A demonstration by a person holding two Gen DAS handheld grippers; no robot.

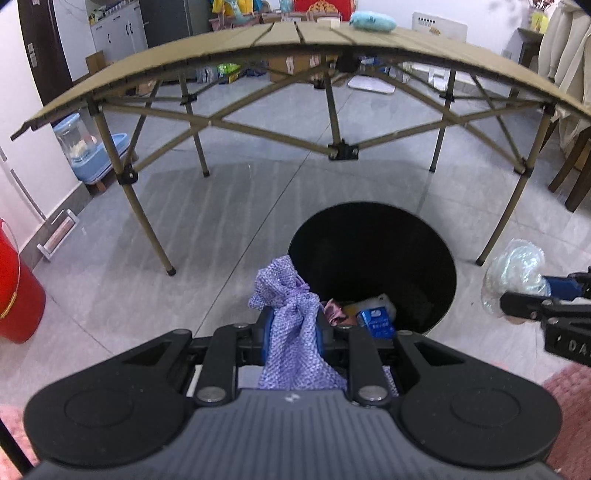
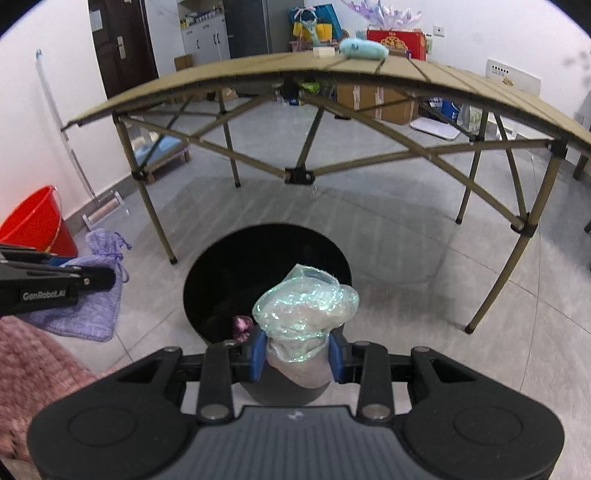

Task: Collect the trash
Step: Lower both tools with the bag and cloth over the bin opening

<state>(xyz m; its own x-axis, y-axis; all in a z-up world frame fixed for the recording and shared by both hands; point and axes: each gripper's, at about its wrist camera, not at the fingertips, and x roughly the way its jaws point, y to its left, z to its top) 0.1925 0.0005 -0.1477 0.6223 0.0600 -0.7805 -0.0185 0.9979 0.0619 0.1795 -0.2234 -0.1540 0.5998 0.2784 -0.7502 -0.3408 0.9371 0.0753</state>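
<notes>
White "GenRobot.AI" lettering on left gripper (image 2: 98, 277)

We see a coarse woven lilac cloth pouch (image 1: 291, 325) pinched between the left gripper (image 1: 294, 328)'s matt black plastic fingers with blue pads, and a thin crinkled iridescent film wad (image 2: 303, 314) in the right gripper (image 2: 297, 354). At twelve o'clock of both stands a matt tan slatted table (image 1: 295, 37) on metal-looking legs. The floor tiles (image 1: 221, 206) look smooth and faintly glossy, the bin (image 1: 424, 236) matt black, the bucket (image 1: 18, 295) at nine o'clock glossy red plastic.

Folding table (image 1: 295, 33) on grey tiles (image 1: 229, 206)
</notes>
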